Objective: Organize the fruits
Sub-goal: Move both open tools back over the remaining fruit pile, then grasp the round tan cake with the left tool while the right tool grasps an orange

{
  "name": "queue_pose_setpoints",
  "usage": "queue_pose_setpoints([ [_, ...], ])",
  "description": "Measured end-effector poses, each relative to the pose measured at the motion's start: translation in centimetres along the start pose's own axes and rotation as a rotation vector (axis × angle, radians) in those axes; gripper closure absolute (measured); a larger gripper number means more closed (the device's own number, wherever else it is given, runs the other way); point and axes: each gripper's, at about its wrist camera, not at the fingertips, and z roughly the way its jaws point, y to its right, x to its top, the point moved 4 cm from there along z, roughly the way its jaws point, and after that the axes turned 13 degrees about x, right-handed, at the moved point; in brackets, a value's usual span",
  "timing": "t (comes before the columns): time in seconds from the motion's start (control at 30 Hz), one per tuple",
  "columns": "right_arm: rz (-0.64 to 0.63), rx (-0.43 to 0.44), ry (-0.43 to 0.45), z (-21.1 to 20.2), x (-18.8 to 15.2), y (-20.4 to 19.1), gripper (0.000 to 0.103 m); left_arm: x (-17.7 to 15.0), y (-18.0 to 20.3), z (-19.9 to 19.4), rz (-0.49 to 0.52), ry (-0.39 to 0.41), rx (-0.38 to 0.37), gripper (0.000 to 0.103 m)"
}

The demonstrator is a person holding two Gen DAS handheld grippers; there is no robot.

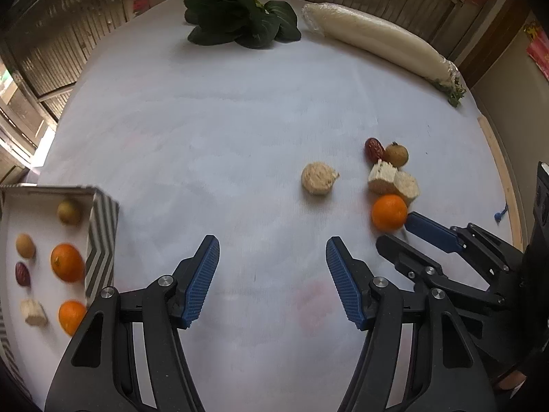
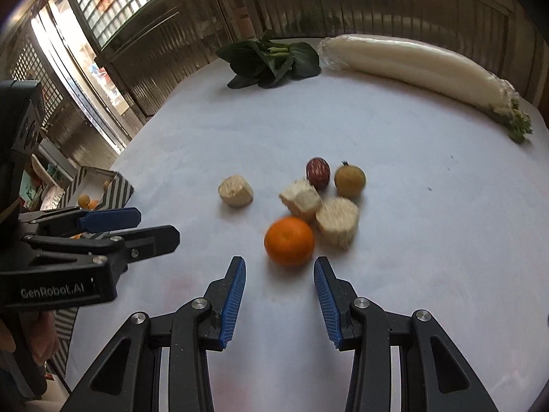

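Both jaws stand apart and empty. The right hand-held gripper (image 2: 279, 297) sits just below the tangerine (image 2: 289, 240) at centre frame on the white worktop (image 2: 429, 240). Straddle it squarely, close gently, then carry it to the striped box (image 1: 101, 240) at lower left, beside the left hand-held gripper (image 1: 272, 281).

Striped box (image 1: 99, 240) cut off at left edge; its lower tangerine (image 1: 70, 316) partly hidden

We see daylight entering through the lattice window (image 2: 116, 10), soft shadows, slight motion blur, and fisheye-bent dark edges.
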Motion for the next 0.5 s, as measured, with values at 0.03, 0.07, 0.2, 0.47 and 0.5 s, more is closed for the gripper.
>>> queue_pose_setpoints([
  [0.03, 0.001, 0.002, -0.001, 0.2, 0.2, 0.1, 0.063, 0.2, 0.0, 0.2, 0.001, -0.001, -0.002, 0.038],
  [0.07, -0.002, 0.001, -0.008, 0.5, 0.3, 0.2, 0.063, 0.5, 0.1, 0.4, 0.002, -0.002, -0.006, 0.038],
  [0.2, -0.015, 0.004, -0.013, 0.6, 0.3, 0.5, 0.073, 1.5, 0.7, 1.2, 0.013, -0.002, -0.026, 0.038],
  [0.47, 0.008, -0.003, -0.002, -1.1, -0.5, 1.6, 0.074, 2.9, 3.3, 2.4, 0.075, 0.004, -0.045, 0.038],
  [0.5, 0.009, -0.006, -0.001, -1.2, -0.7, 1.7, 0.074, 3.0, 3.5, 2.7, 0.079, 0.0, -0.045, 0.038],
])
